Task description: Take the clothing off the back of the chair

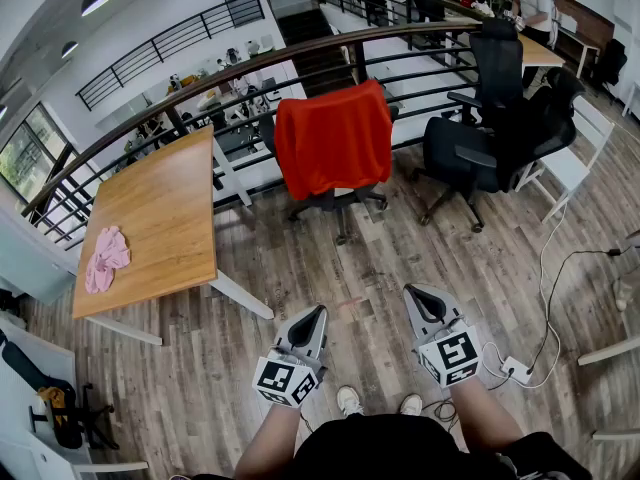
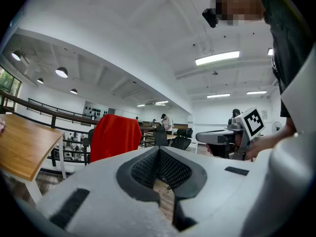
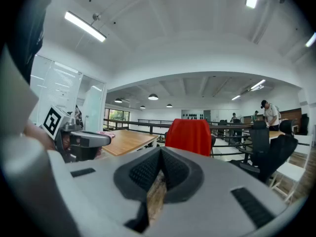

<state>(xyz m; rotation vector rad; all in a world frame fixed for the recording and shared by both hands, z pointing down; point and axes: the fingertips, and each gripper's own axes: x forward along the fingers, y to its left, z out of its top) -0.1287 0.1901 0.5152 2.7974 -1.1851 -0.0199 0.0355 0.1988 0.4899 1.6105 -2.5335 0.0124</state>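
The red garment [image 1: 333, 138] hangs draped over the back of the chair [image 1: 338, 203], covering the backrest from its top edge down to about the seat. Left of the chair stands a wooden table [image 1: 160, 208], with a pink cloth [image 1: 106, 258] lying at the end farthest from the chair. A curved railing [image 1: 230, 90] runs behind the chair, and black office chairs [image 1: 470, 153] sit to its right. Both grippers are well short of the chair, over the plank floor [image 1: 370, 268]. The left gripper [image 1: 316, 314] and the right gripper [image 1: 414, 296] point toward the chair, each with its jaws closed together on nothing.
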